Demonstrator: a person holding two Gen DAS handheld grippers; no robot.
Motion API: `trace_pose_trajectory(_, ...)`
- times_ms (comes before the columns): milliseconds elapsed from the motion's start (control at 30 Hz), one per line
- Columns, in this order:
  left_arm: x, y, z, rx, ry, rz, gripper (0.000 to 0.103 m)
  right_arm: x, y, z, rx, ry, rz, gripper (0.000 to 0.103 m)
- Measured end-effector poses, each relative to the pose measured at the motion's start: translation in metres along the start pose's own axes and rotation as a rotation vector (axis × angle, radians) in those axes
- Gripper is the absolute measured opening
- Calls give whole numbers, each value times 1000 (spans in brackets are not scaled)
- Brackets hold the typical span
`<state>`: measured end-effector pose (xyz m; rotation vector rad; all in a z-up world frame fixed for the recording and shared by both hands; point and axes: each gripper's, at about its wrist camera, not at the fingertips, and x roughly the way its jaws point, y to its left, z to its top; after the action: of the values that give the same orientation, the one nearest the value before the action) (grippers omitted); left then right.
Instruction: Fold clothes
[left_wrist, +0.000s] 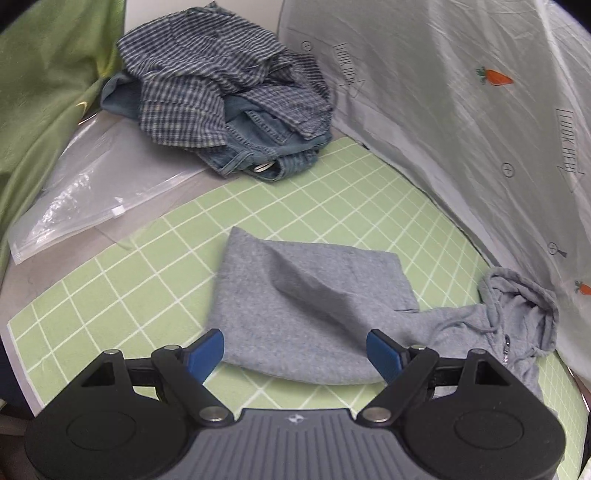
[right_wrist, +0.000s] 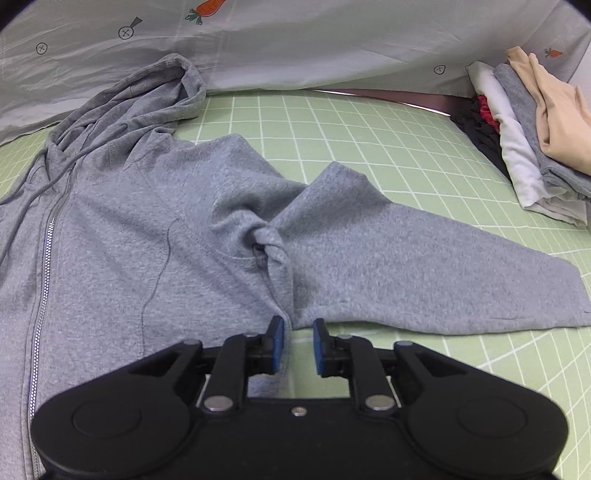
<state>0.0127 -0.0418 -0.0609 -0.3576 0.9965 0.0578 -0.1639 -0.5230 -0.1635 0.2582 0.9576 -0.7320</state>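
Hoodie: grey zip hoodie spread flat on green grid mat, sleeve outstretched.
Left claw: spread wide, empty, above sleeve.
Right claw: parted narrowly, gripping nothing, at hem.
Worktop: folded stack right; rumpled clothes pile, plastic bag left.
Backdrop: carrot-print sheet.

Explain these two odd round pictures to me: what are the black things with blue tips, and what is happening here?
No robot here: a person holds a two-finger tool in each hand, each with a fisheye camera looking along its fingers. The left gripper hangs wide open over a sleeve of the grey zip hoodie, holding nothing. The right gripper has a narrow gap, empty, near the hoodie's armpit. The hoodie lies on a green grid mat. Behind: a crumpled checked shirt on jeans, a clear plastic bag, and folded clothes.
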Motion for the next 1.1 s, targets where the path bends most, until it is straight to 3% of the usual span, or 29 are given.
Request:
trace_pose_trajectory(267,48,31,21,46,92,102,85,1,3,2,34,15,-56,28)
trace_pose_trajectory(367,69,40,26,39,135,126,84,1,4,2,62,20,-91,38)
trace_pose_trajectory(467,85,43,30,51,156,100,83,1,2,4,126,34,-102,44)
trace_pose_trajectory(533,95,42,34,60,164,89,77,2,2,4,158,45,-103,58)
trace_pose_trajectory(633,105,37,40,77,145,101,71,1,7,6,162,57,-105,62)
trace_pose_trajectory(733,109,35,46,94,108,109,51,-1,12,8,165,70,-107,62)
trace_pose_trajectory(800,110,36,50,79,94,83,13,-1,15,9,168,78,-108,62)
trace_pose_trajectory(900,102,36,55,24,53,35,9,-2,19,11,172,87,-99,60)
trace_pose_trajectory(1000,82,17,59,76,-18,-36,4,-4,18,13,187,71,-68,56)
trace_pose_trajectory(1100,67,-16,59,125,-22,-148,4,-6,16,12,198,51,-70,55)
